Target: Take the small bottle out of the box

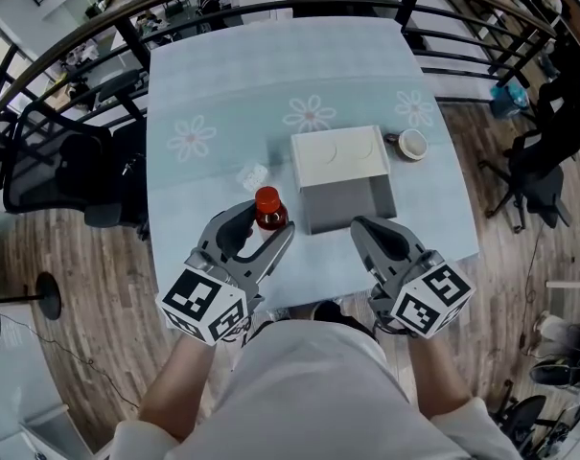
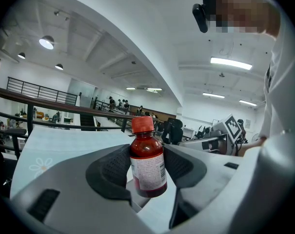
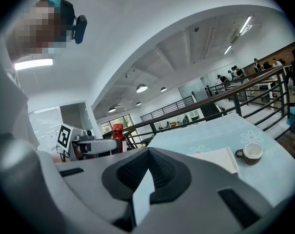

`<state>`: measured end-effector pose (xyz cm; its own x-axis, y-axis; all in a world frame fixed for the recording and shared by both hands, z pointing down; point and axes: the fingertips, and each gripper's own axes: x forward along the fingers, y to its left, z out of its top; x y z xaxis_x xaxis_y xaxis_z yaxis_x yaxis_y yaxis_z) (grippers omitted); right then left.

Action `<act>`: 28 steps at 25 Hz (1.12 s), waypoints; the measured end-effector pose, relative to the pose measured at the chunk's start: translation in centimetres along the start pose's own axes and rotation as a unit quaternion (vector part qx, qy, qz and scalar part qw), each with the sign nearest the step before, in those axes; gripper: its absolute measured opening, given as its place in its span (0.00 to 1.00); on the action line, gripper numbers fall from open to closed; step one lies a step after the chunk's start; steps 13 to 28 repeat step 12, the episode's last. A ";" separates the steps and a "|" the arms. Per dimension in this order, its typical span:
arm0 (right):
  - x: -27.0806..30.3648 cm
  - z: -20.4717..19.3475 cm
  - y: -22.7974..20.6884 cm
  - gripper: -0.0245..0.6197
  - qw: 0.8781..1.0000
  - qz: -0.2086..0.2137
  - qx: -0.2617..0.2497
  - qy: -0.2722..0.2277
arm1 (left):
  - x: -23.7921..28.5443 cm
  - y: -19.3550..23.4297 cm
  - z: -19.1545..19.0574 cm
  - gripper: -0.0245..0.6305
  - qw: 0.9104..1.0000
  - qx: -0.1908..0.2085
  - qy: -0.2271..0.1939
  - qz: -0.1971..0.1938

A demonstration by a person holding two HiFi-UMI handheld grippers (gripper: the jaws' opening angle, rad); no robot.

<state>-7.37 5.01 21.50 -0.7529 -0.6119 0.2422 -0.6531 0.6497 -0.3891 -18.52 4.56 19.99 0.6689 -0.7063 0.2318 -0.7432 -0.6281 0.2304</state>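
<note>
The left gripper (image 2: 146, 168) has its jaws clamped on the bottle (image 2: 148, 160), the ribbed dark pads pressing the glass from both sides at label height. The bottle stands upright, dark red-brown, with an orange-red cap (image 2: 142, 124). Its white label (image 2: 149, 173) carries rows of fine print and a barcode-like strip, all too small to read. The right gripper (image 3: 146, 174) has its jaws closed pad to pad, with nothing between them.

In the head view the bottle is outside the box (image 1: 337, 158), just left of its near corner and over the cloth. The box is white and plain, with no writing that I can make out.

Both grippers are held side by side at the near edge of the table (image 1: 213, 84), pointing away from the person. The left one angles inward toward the box; the right one sits just short of the box's near side. Each shows black-and-white square markers on its cube. A cup (image 1: 411, 145) stands just beside the box on the right.
</note>
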 end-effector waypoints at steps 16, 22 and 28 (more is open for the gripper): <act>0.2 -0.3 -0.4 0.07 1.000 0.005 0.001 0.001 | 0.5 -0.2 -0.2 0.38 1.000 -0.002 0.001 0.002; 0.2 -0.3 -0.4 0.07 1.000 0.005 0.001 0.001 | 0.5 -0.2 -0.2 0.38 1.000 -0.002 0.001 0.002; 0.2 -0.3 -0.4 0.07 1.000 0.005 0.001 0.001 | 0.5 -0.2 -0.2 0.38 1.000 -0.002 0.001 0.002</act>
